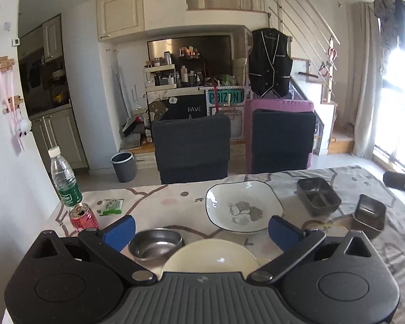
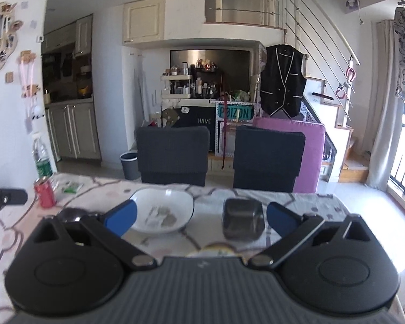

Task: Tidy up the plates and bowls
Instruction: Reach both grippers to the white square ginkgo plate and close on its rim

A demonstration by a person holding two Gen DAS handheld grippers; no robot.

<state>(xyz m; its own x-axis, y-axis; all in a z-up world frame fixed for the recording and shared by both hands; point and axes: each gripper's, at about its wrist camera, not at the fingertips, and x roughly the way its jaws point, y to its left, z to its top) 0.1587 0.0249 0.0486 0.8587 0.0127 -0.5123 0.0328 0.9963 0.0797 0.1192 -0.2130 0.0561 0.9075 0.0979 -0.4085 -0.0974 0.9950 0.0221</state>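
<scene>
My left gripper [image 1: 201, 229] is open above the near table edge. Between its blue fingers sit a round steel bowl [image 1: 155, 245] and a cream plate [image 1: 212, 257]. Beyond them lies a white square plate with a leaf print [image 1: 244, 206]. Two square steel bowls stand to the right, one farther [image 1: 318, 195] and one nearer [image 1: 369, 216]. My right gripper [image 2: 201, 216] is open too, with the white plate [image 2: 163, 210] and a square steel bowl [image 2: 243, 218] in front of it. A pale plate rim [image 2: 216, 251] peeks out just over its body.
A red can [image 1: 84, 217], a water bottle [image 1: 64, 181] and a green packet [image 1: 111, 206] stand at the table's left end. Two dark chairs [image 1: 191, 148] face the far edge. The other gripper shows at the right edge [image 1: 402, 182] and left edge [image 2: 2, 198].
</scene>
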